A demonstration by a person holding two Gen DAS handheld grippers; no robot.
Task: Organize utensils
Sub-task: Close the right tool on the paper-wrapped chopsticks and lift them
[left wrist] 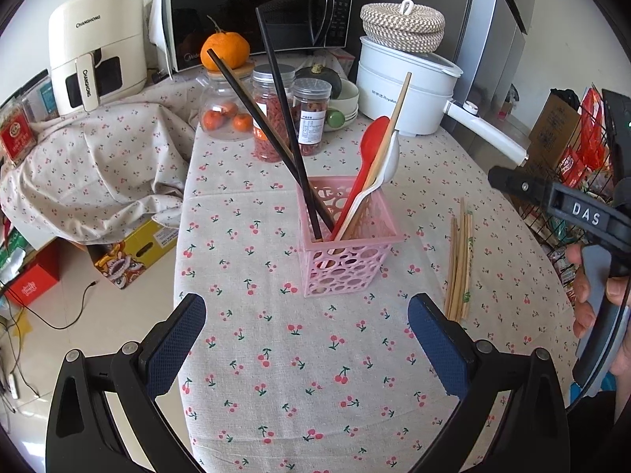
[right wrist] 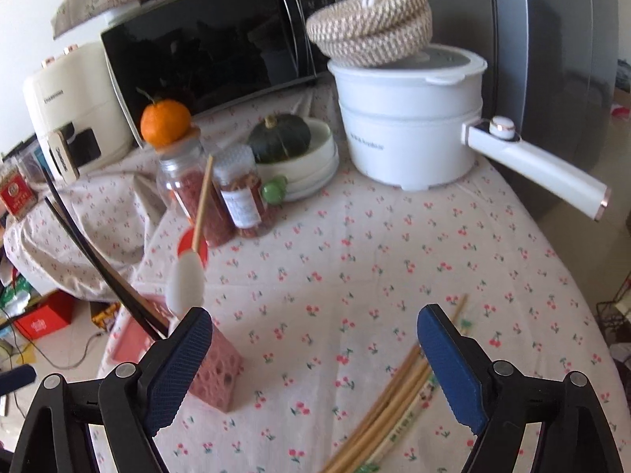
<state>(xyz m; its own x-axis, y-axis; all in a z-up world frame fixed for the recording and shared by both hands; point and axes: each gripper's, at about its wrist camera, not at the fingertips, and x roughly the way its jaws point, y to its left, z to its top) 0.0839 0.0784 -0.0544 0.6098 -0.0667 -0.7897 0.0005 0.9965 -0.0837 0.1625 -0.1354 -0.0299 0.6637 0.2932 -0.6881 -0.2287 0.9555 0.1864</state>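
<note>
A pink perforated basket (left wrist: 347, 236) stands on the cherry-print tablecloth (left wrist: 299, 354). It holds two black chopsticks (left wrist: 276, 118), a red spoon (left wrist: 370, 146), a white spoon (left wrist: 388, 165) and one wooden chopstick (left wrist: 396, 118). Several wooden chopsticks (left wrist: 459, 264) lie loose on the cloth right of the basket. My left gripper (left wrist: 307, 331) is open and empty, in front of the basket. My right gripper (right wrist: 315, 351) is open and empty above the loose chopsticks (right wrist: 394, 402), with the basket (right wrist: 215, 374) at its left finger. Its body shows in the left wrist view (left wrist: 583, 213).
At the back stand jars (left wrist: 276, 114), an orange (left wrist: 224, 49), a white electric pot (left wrist: 410, 86) with a long handle (right wrist: 540, 161), a woven basket (left wrist: 402, 25), a microwave (left wrist: 256, 12) and a squash in a bowl (right wrist: 288, 138). The table edge drops off on the left to a cluttered floor. A wire rack (left wrist: 572, 181) stands on the right.
</note>
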